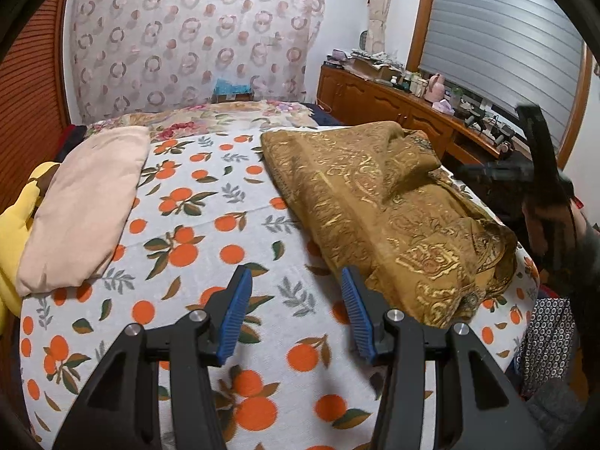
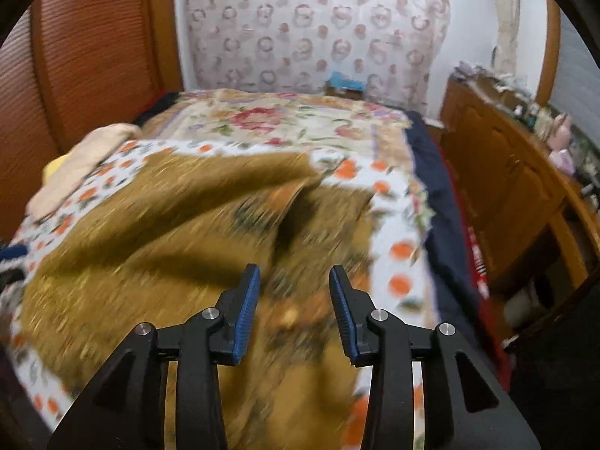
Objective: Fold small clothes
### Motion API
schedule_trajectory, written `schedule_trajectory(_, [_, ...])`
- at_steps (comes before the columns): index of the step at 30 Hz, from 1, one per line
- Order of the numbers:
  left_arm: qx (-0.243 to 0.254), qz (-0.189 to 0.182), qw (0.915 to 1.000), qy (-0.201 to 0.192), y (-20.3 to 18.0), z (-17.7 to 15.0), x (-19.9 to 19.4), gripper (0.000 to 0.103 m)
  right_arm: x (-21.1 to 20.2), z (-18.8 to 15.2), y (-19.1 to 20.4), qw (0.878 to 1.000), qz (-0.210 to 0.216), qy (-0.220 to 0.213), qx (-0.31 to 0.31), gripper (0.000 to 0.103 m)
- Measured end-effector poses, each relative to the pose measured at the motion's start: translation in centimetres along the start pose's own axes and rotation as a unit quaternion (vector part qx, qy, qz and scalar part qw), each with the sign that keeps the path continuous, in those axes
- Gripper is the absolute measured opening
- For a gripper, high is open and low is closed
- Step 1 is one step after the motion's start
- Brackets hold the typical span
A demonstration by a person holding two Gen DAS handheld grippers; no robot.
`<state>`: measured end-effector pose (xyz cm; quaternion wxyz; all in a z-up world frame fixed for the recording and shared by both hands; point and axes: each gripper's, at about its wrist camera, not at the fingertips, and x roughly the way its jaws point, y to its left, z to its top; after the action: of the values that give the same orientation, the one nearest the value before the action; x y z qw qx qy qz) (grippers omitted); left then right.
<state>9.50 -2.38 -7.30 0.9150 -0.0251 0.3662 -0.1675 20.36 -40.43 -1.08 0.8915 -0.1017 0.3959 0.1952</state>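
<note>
A mustard-brown cloth with a woven gold paisley pattern (image 1: 390,217) lies rumpled and partly folded on the right half of a bed spread with a white sheet printed with oranges and green leaves (image 1: 195,225), its near end reaching close to the sheet's near right corner. The left gripper (image 1: 296,311) hovers over bare sheet beside the cloth's near left edge; its blue ribbed pads stand partly apart with nothing between them, and the right pad sits just at the cloth's hem, though contact cannot be judged. The right gripper (image 2: 294,311) hangs above the same cloth (image 2: 157,247), blurred by motion, jaws partly apart and empty. A folded pale pink garment (image 1: 86,206) rests along the sheet's left edge, well apart from the cloth, partly on something yellow (image 1: 11,232).
</note>
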Motion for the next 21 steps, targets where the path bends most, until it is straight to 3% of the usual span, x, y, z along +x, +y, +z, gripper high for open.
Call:
schedule_trajectory(4, [-0.001, -0.003, 1.0000, -0.005, -0.6, 0.3, 0.2, 0.049, -0.4, -2.4, 1.8, 0.999, 0.028, 0.012, -0.015, 0.038])
schedule_trajectory(9, [0.001, -0.008, 1.0000, -0.005, -1.4, 0.4, 0.7, 0.049, 1.0, -4.3, 2.5, 0.999, 0.010, 0.037, -0.021, 0.038])
schedule_trajectory(14, [0.007, -0.004, 1.0000, -0.006, -1.9, 0.4, 0.8, 0.049, 0.1, -5.3, 2.6, 0.999, 0.036, 0.022, -0.032, 0.003])
schedule_trajectory(21, [0.009, -0.011, 0.9999, -0.009, -2.5, 0.4, 0.8, 0.049, -5.2, -6.4, 1.6, 0.998, 0.031, -0.047, 0.000, 0.001])
